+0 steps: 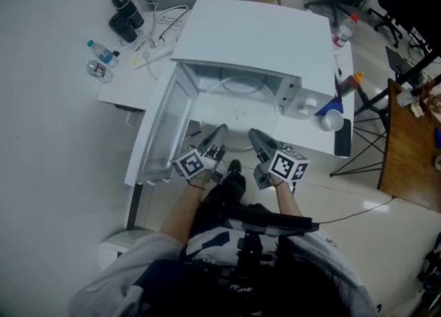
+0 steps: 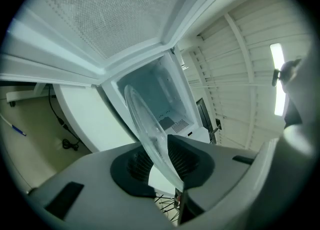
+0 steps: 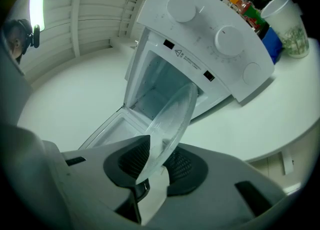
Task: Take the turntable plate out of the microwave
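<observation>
I judge the task about half done. At the left the door (image 1: 160,133) of the white microwave (image 1: 255,33) stands open. My left gripper (image 2: 162,161) is closed on the near rim of the plate (image 2: 145,124), between its ribbed black pads (image 2: 131,166). The plate is clear smooth glass, round and shallow, and seems partly out of the cavity. My right gripper (image 3: 155,161) also pinches the rim. Left to do: draw it fully out and set it on the table (image 1: 124,81).
</observation>
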